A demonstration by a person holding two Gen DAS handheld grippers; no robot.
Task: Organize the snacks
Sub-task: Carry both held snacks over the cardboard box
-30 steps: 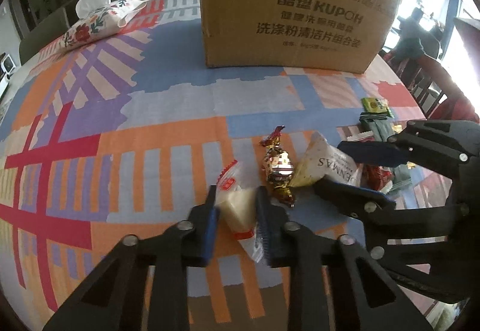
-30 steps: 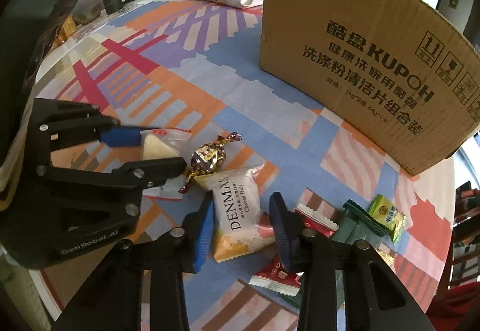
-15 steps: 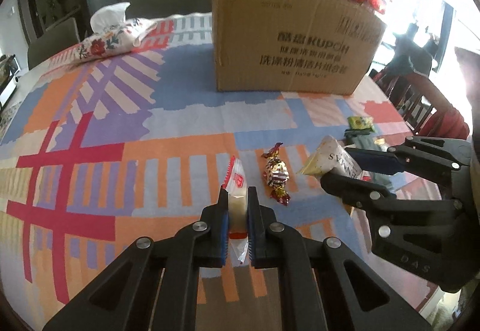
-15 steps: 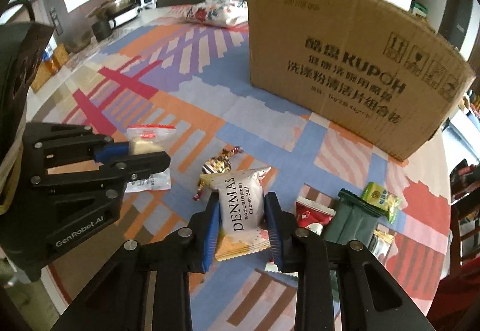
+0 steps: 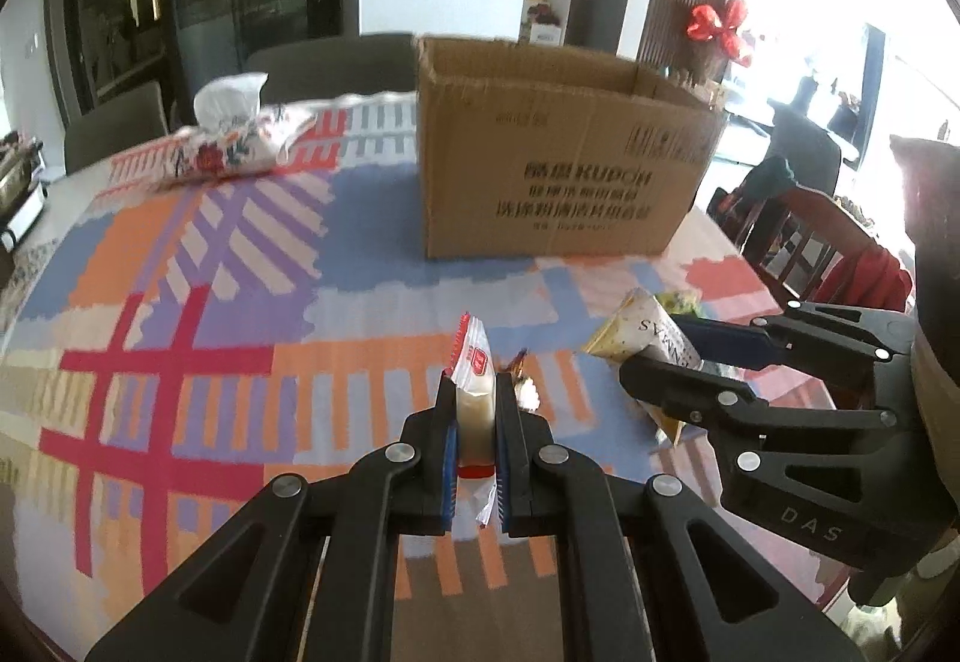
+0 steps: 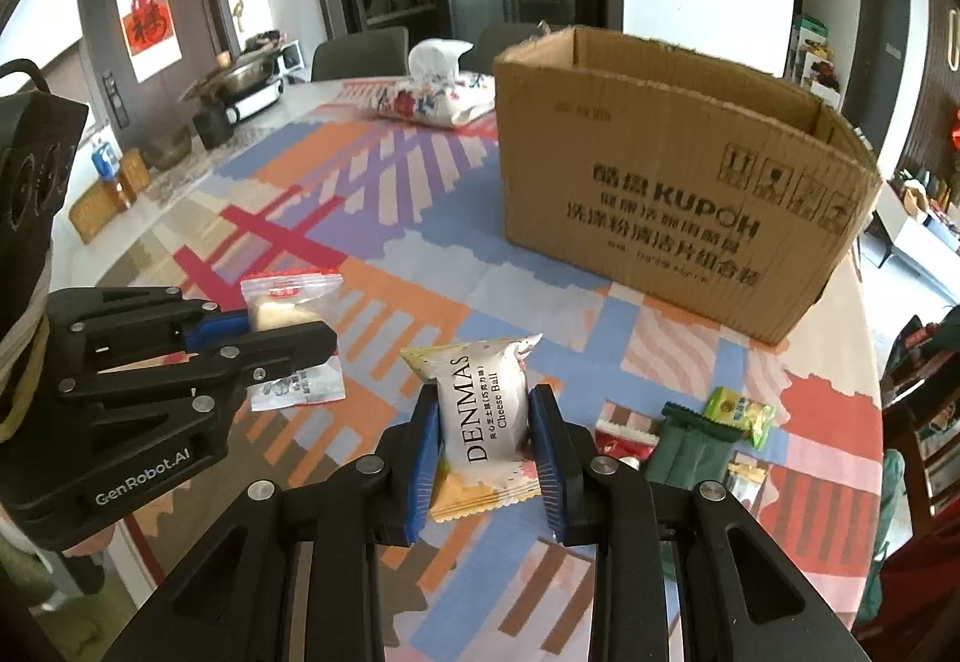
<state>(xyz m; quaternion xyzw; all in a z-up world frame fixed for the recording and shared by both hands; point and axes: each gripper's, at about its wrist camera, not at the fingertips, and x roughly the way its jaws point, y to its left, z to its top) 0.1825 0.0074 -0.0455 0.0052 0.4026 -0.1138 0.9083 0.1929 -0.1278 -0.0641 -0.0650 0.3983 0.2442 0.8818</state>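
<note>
Both tongs have lifted off the counter [image 6: 420, 296]: left tongs [image 5: 475, 410] grip a clear-wrapped snack [image 5: 474, 392], right tongs [image 6: 485, 434] grip the DENMAS packet [image 6: 486, 410]. The cardboard box [image 6: 672, 194] at 12 o'clock stands open, contents unseen.

A second ago both grippers stood open around their snacks on the bench; now the left gripper [image 5: 474, 410] is clamped on the clear packet [image 5: 473, 380] and the right gripper [image 6: 485, 437] on the Denmas pack [image 6: 487, 416]. Both snacks have been lifted clear of the bench. The gold candy [image 5: 523, 385] that lay between them is now left behind below, largely hidden behind the left fingers [image 5: 510, 422].
</note>
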